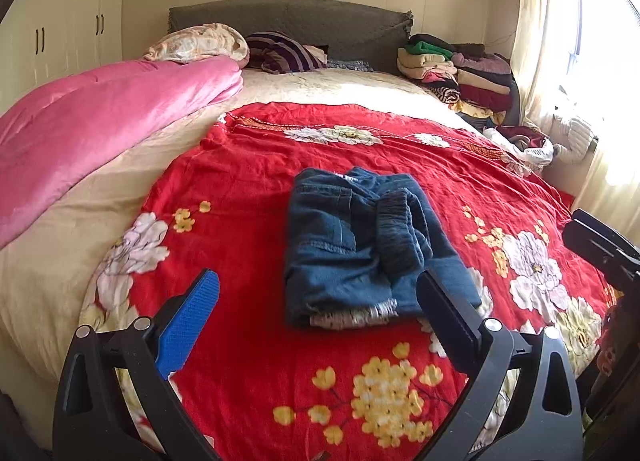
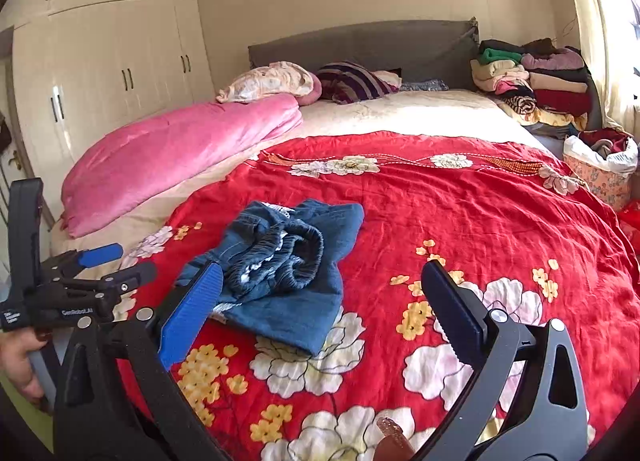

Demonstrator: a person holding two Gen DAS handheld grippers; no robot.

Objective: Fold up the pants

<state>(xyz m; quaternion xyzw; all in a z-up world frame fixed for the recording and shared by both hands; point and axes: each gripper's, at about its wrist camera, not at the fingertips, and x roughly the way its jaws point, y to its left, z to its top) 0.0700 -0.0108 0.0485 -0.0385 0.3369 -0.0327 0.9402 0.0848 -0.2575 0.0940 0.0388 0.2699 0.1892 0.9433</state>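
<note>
Blue denim pants [image 1: 356, 249] lie folded in a compact bundle on the red flowered bedspread [image 1: 256, 197], with the dark elastic waistband on top. In the right wrist view the pants [image 2: 284, 273] lie left of centre on the bedspread [image 2: 460, 221]. My left gripper [image 1: 318, 293] is open and empty, held just short of the bundle's near edge. My right gripper [image 2: 322, 287] is open and empty, beside the bundle's right side. The left gripper also shows in the right wrist view [image 2: 116, 263] at the far left, and part of the right gripper's body shows at the right edge of the left wrist view.
A rolled pink quilt [image 1: 100, 117] lies along the bed's left side. Pillows [image 1: 200, 43] rest against the grey headboard [image 1: 292, 21]. A stack of folded clothes [image 1: 456, 69] sits at the far right corner. A wardrobe [image 2: 108, 73] stands at the left.
</note>
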